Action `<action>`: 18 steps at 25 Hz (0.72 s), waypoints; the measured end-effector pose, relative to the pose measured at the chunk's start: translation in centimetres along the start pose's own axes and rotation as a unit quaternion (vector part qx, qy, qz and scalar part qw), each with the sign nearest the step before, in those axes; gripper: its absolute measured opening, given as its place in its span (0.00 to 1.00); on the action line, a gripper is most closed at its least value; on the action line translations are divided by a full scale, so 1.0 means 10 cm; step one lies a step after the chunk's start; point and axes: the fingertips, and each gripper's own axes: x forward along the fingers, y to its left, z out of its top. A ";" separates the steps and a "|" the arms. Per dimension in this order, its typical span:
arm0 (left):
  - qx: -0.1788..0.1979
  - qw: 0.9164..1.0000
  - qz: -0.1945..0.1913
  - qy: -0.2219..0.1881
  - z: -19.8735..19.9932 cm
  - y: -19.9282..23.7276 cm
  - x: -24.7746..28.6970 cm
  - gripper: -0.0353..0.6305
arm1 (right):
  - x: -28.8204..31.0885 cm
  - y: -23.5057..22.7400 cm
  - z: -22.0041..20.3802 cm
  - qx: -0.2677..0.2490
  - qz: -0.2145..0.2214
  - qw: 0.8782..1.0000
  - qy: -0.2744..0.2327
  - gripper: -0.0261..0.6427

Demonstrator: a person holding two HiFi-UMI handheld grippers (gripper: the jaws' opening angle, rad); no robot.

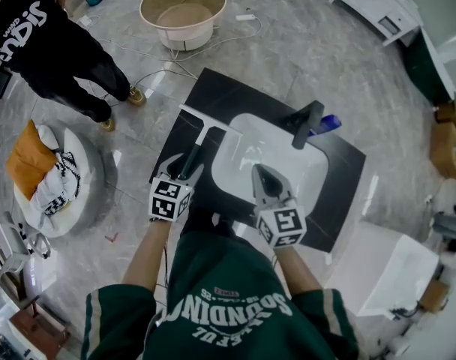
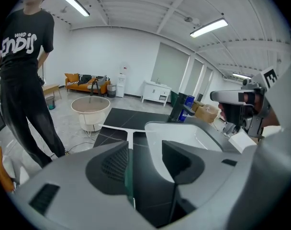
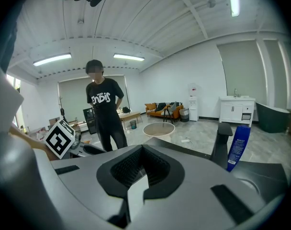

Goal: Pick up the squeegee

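Wearer: dark green printed jersey [image 1: 228, 306] fills the near edge of the head view; both bare forearms reach forward, one tool in each hand.
Left arm: left gripper [image 1: 187, 165] tilts down onto the black countertop [image 1: 213, 92], just left of the basin.
Left tool state: jaws wide apart, straddling the handle, which sits close beside the left jaw; no squeeze visible.
Right arm: right gripper [image 1: 262, 172] hangs over the near rim of the white rectangular sink basin [image 1: 288, 163].
Right tool state: jaws together, nothing between them.
Item: white T-shaped squeegee with dark green grip [image 1: 210, 120], flat on the countertop.
Item axis: handle runs lengthwise toward the wearer; blade lies crosswise at the far end.
Beyond the basin: black faucet [image 1: 307, 124], blue bottle [image 1: 329, 123].
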 end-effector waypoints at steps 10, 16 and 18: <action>-0.001 1.000 -0.001 0.031 -0.11 0.14 0.30 0.35 | 0.10 0.00 -0.06 0.004 0.002 1.000 0.014 0.04; 0.001 0.999 0.000 0.038 0.03 0.21 0.49 0.35 | 0.12 -0.02 -0.13 0.014 -0.007 1.000 0.024 0.04; 0.004 0.999 0.007 0.047 0.05 0.27 0.58 0.35 | 0.13 -0.03 -0.14 0.014 -0.012 1.000 0.024 0.04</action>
